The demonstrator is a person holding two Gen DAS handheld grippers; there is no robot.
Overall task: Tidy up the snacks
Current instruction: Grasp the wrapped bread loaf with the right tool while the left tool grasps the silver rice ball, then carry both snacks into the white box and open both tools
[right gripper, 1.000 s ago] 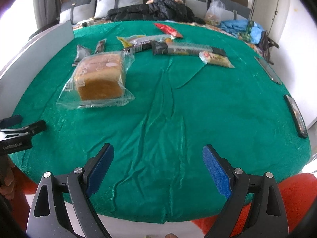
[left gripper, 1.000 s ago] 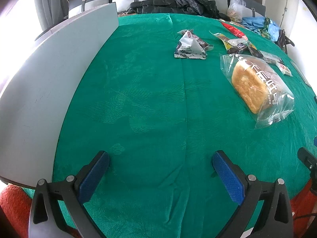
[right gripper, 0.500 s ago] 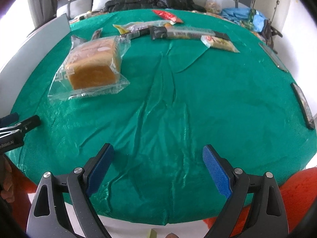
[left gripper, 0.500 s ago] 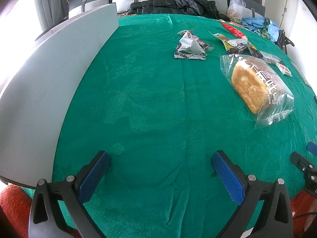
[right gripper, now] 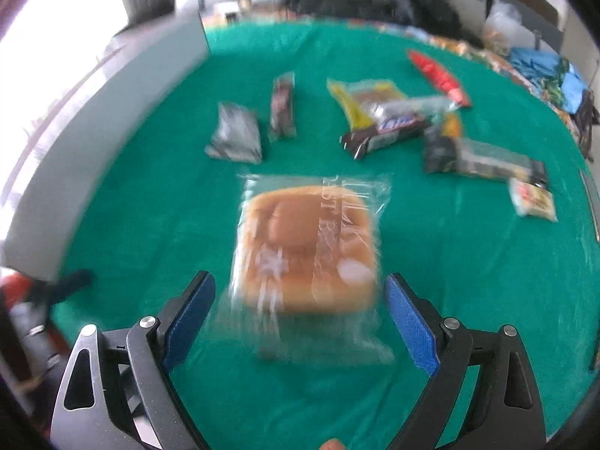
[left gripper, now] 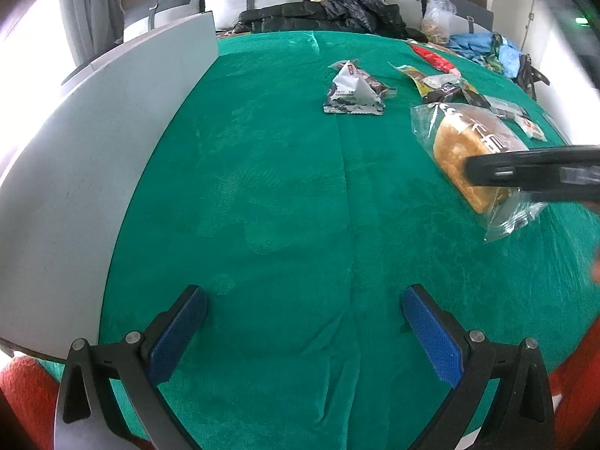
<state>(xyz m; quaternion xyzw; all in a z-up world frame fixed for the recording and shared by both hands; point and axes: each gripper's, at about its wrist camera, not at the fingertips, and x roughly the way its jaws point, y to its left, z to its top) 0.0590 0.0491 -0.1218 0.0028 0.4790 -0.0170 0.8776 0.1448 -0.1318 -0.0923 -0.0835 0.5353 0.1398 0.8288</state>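
Note:
A bread loaf in a clear bag (right gripper: 305,251) lies on the green tablecloth (right gripper: 468,262), its near end between the blue pads of my right gripper (right gripper: 300,322), which is open around it without touching. In the left wrist view the same loaf (left gripper: 468,153) sits at the right, partly hidden by the right gripper's dark body (left gripper: 532,170). My left gripper (left gripper: 303,332) is open over bare cloth near the table's front edge. Farther back lie a grey triangular packet (left gripper: 352,92), a dark bar (right gripper: 283,107), a yellow packet (right gripper: 365,101), a red packet (right gripper: 438,73) and a chocolate bar (right gripper: 386,131).
A grey board (left gripper: 93,150) runs along the table's left edge. A long dark packet (right gripper: 483,159) and a small light packet (right gripper: 532,198) lie at the right. Beyond the table are cushions, dark clothing (left gripper: 337,11) and bags. The right wrist view is motion-blurred.
My right gripper has swung left and forward, from bare cloth to straddle the bread bag, and its body now crosses the left wrist view. The left gripper has stayed still.

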